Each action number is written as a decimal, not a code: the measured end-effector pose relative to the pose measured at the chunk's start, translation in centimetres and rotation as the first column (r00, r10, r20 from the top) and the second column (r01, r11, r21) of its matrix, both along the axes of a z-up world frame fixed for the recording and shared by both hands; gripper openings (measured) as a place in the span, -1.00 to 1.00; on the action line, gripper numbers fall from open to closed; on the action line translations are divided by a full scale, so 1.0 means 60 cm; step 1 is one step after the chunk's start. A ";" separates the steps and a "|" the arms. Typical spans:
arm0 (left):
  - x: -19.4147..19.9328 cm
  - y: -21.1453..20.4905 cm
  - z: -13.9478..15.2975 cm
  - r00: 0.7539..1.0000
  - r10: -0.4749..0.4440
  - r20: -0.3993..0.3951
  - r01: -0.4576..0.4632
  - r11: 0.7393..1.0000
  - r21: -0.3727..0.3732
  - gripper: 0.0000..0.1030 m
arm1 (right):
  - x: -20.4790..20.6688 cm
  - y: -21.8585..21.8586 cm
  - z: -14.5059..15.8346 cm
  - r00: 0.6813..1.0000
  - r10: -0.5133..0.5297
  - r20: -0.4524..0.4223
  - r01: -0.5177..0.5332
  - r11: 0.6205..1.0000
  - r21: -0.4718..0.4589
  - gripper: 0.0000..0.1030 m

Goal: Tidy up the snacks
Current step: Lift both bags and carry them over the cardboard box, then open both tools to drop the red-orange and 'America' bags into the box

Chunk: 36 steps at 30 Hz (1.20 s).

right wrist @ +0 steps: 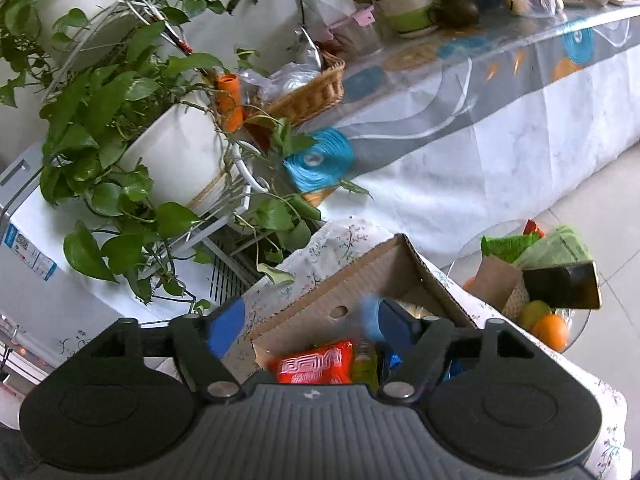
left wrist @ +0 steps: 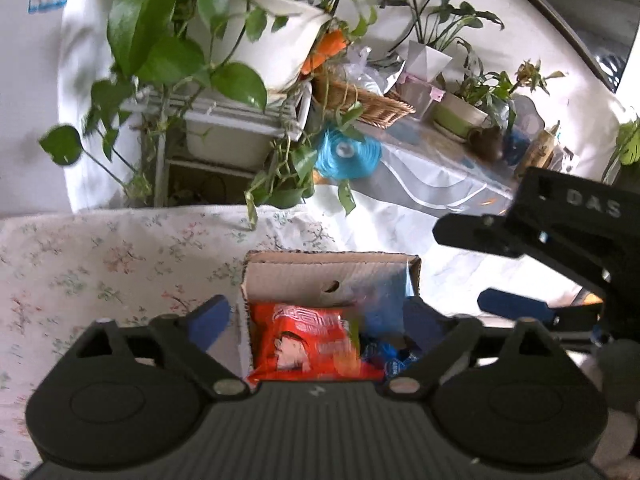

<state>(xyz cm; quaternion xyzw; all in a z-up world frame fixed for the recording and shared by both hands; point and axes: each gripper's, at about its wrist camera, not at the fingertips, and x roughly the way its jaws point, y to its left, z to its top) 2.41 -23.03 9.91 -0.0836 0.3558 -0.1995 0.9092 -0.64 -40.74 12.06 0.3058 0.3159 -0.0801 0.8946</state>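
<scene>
An open cardboard box (left wrist: 288,276) (right wrist: 372,276) stands on a floral cloth. It holds a red snack packet (left wrist: 304,344) (right wrist: 316,362), a yellow-green bottle (right wrist: 365,362) and blue-wrapped sweets (left wrist: 384,354). My left gripper (left wrist: 318,320) hovers over the box, open, with its blue pads wide apart and nothing pressed between them. My right gripper (right wrist: 312,326) (left wrist: 460,266) is open too, above the box from the right. A blurred light-blue item (right wrist: 370,316) shows just inside its right finger, over the box.
The floral cloth (left wrist: 100,272) covers the surface under the box. Potted trailing plants (left wrist: 256,40) stand behind it. A long clothed table (right wrist: 500,92) carries a wicker basket (right wrist: 312,92) and pots. A glass bowl (right wrist: 576,328) with oranges and snack packets sits at the right.
</scene>
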 end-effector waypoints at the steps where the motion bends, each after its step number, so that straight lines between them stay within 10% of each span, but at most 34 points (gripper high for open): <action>1: -0.007 0.003 0.005 1.000 0.001 0.001 -0.001 1.000 0.005 0.87 | 0.000 0.000 0.002 1.000 0.005 0.005 -0.005 1.000 -0.009 0.58; 36: -0.125 0.039 0.042 0.984 0.155 -0.086 -0.132 0.965 0.227 0.98 | -0.125 -0.004 -0.010 0.978 -0.056 -0.200 -0.019 0.934 -0.356 0.99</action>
